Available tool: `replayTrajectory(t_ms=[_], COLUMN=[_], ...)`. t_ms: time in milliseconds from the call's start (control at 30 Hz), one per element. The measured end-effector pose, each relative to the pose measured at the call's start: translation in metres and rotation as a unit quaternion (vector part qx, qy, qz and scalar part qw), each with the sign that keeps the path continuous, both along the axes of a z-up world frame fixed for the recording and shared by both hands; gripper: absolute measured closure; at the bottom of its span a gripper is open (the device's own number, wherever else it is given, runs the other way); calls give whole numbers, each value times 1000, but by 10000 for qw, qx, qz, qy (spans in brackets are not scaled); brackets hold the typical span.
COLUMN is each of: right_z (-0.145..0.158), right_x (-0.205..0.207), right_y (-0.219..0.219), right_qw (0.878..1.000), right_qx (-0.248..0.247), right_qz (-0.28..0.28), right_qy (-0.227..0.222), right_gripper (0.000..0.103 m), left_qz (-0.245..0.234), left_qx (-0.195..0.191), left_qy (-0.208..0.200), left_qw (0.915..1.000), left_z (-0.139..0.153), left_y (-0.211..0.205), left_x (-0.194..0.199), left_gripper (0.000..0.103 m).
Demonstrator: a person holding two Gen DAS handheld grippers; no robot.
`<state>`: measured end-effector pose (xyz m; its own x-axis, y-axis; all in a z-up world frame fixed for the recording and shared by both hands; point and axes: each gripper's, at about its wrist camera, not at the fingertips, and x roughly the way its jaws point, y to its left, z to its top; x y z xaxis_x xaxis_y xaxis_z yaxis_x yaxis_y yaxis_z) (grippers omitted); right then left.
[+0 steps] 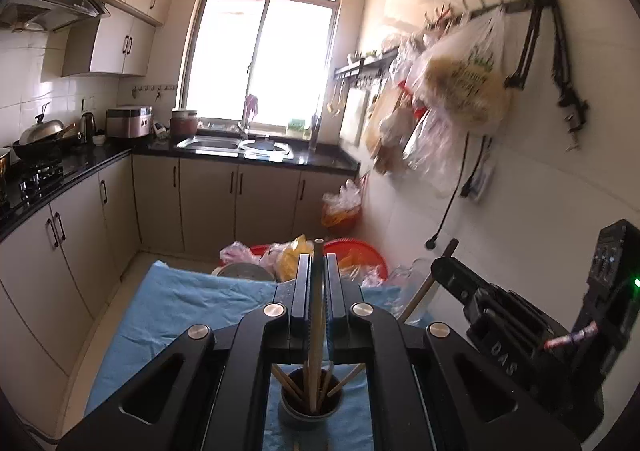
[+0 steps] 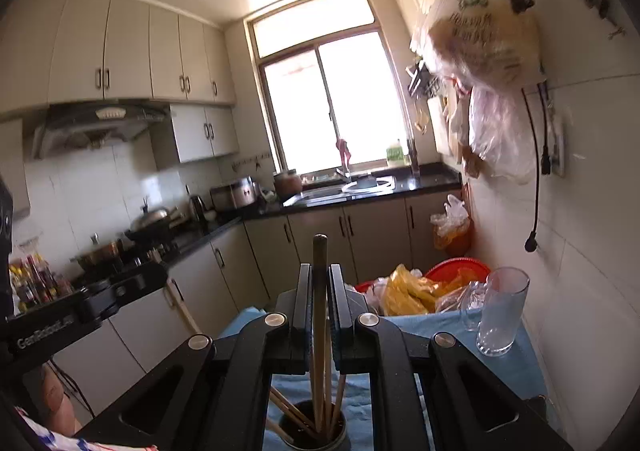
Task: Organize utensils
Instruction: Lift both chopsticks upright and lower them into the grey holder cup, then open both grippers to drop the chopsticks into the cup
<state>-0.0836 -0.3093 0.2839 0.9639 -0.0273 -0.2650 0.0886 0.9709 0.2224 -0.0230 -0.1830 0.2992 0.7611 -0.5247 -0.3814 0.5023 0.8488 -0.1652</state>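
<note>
A dark cup point(image 1: 310, 409) packed with chopsticks is seen closest in, right under both tools, sat on the blue cloth point(image 1: 180, 307) that covers the surface. The left tool point(image 1: 318, 287) is clamped shut on one pale chopstick point(image 1: 318, 263), held upright with its tip poking past the jaws. Same deal on the right: the right tool point(image 2: 320, 299) is closed on a brown chopstick point(image 2: 320, 251), also upright. A clear glass mug point(image 2: 500, 315) is parked further along the cloth by the wall. Past the surface's far edge, a red basin point(image 2: 460, 267) stuffed with plastic bags can be made out, then the sink counter point(image 1: 320, 159) under the window.
</note>
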Motion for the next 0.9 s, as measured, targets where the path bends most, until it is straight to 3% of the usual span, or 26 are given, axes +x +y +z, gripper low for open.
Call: replayTrajectory(t_ms=[300,800,900], right_z=[-53,-73,-71], right_x=[33,44,41], right_y=[-7,-10,-9], right_qw=[9980,9957,9958], right_qx=[86,201,182], right_qz=[28,115,124], right_qy=[633,900,890], right_gripper=[95,94,80], left_qz=[-36,124,176], left_qx=[322,369,350], left_qy=[759,537,597], left_qw=[9966,9978,9974], left_z=[-59,-57,-60], left_y=[-16,4,11], left_x=[34,10,4], left_gripper=[98,98,96])
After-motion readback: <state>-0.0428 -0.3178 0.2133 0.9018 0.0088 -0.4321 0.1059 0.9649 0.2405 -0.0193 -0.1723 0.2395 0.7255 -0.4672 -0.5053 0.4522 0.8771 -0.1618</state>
